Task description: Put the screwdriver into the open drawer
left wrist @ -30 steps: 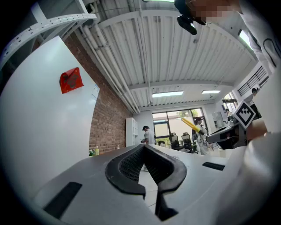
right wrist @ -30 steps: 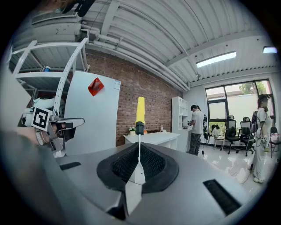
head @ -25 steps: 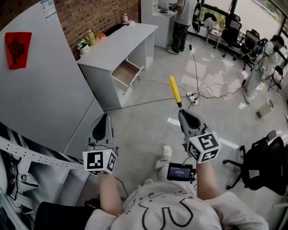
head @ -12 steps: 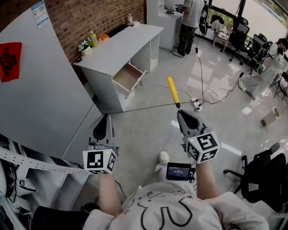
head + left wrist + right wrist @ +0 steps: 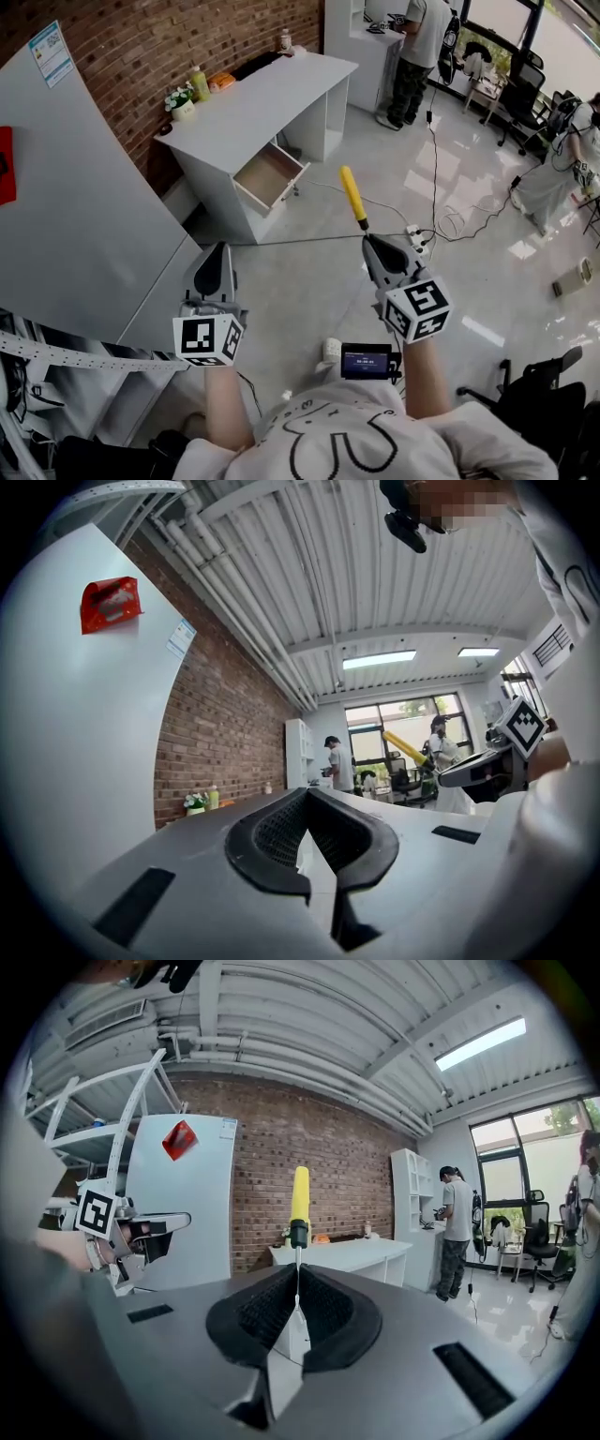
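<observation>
A screwdriver with a yellow handle sticks up and forward from my right gripper, which is shut on its metal shaft. In the right gripper view the screwdriver stands upright between the jaws of my right gripper. An open drawer juts from the front of a white desk ahead, well beyond both grippers. My left gripper hangs at the left, shut with nothing in it; in its own view the left gripper shows jaws closed together, and the screwdriver shows far right.
A large white curved panel stands close on the left. A brick wall backs the desk. Cables and a power strip lie on the floor ahead. A person stands at a far white cabinet. Office chairs are at the right.
I have moved forward: the desk and its open drawer sit nearer and lower in the head view. Both grippers keep their pose and the screwdriver stays held.
</observation>
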